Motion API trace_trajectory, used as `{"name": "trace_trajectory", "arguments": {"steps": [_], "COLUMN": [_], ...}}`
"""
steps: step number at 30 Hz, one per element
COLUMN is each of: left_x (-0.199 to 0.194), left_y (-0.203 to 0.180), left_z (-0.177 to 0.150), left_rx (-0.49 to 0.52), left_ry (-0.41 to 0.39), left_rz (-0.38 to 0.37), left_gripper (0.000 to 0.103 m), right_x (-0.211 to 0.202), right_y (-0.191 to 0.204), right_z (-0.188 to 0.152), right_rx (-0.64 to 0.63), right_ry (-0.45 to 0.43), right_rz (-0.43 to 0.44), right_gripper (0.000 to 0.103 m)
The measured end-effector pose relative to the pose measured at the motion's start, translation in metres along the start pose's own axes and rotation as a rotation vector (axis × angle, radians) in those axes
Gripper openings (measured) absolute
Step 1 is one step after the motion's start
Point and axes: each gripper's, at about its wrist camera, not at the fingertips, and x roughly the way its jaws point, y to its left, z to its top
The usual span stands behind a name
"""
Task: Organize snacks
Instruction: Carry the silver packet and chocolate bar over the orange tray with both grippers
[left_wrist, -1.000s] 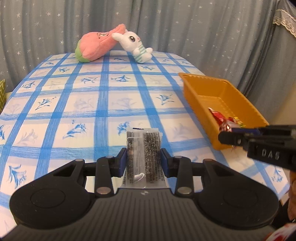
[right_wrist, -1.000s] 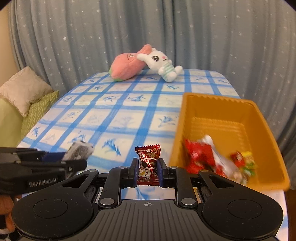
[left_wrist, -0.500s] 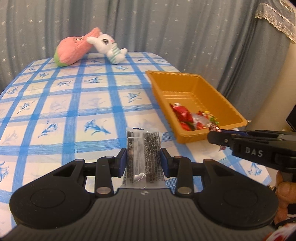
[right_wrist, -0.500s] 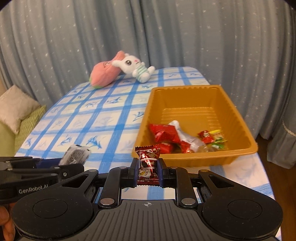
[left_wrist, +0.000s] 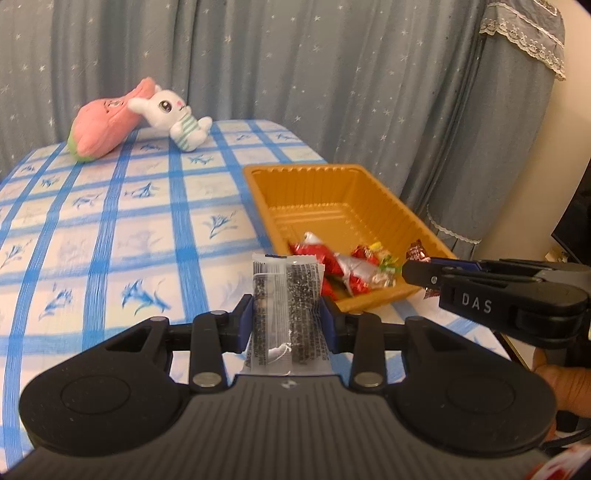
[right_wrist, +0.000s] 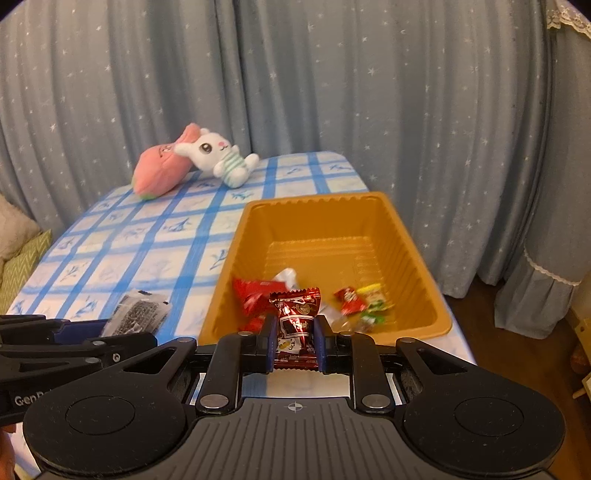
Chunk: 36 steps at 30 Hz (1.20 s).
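My left gripper (left_wrist: 287, 317) is shut on a clear packet of dark seaweed-like snack (left_wrist: 286, 306), held upright above the tablecloth just left of the orange tray (left_wrist: 369, 192). My right gripper (right_wrist: 294, 334) is shut on a dark red candy wrapper (right_wrist: 295, 325), hovering at the near rim of the orange tray (right_wrist: 406, 236). Several red, yellow and green wrapped snacks (right_wrist: 351, 301) lie in the tray's near half. In the left wrist view the right gripper (left_wrist: 417, 271) reaches in from the right with the red wrapper (left_wrist: 416, 252) at its tip. In the right wrist view the seaweed packet (right_wrist: 138, 314) shows at lower left.
A blue-checked tablecloth (left_wrist: 110, 221) covers the table. A pink plush (left_wrist: 103, 127) and a white bunny plush (left_wrist: 173, 114) lie at the far end. Grey star curtains (right_wrist: 369, 92) hang behind. A cushion (right_wrist: 14, 229) sits at left; the table's right edge drops to the floor (right_wrist: 517, 350).
Both grippers have moved right toward the tray, each keeping its snack. The tray now sits directly ahead of the right gripper, and nearer the left one.
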Motion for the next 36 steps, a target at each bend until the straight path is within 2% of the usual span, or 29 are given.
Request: {"name": "trace_trajectory", "arguments": {"steps": [18,36], "left_x": [0.036,0.110], "left_y": [-0.025,-0.024], "left_z": [0.047,0.092], "left_rx": [0.067,0.087], "left_ry": [-0.036,-0.025], "left_rz": [-0.046,-0.038], "left_gripper": [0.034,0.034], "right_x": [0.025,0.082], "right_y": [-0.041,-0.071], "right_z": [0.037,0.078], "right_rx": [0.009,0.050], "right_ry": [-0.037,-0.037], "right_rz": [-0.070,-0.049], "right_gripper": [0.021,0.021]}}
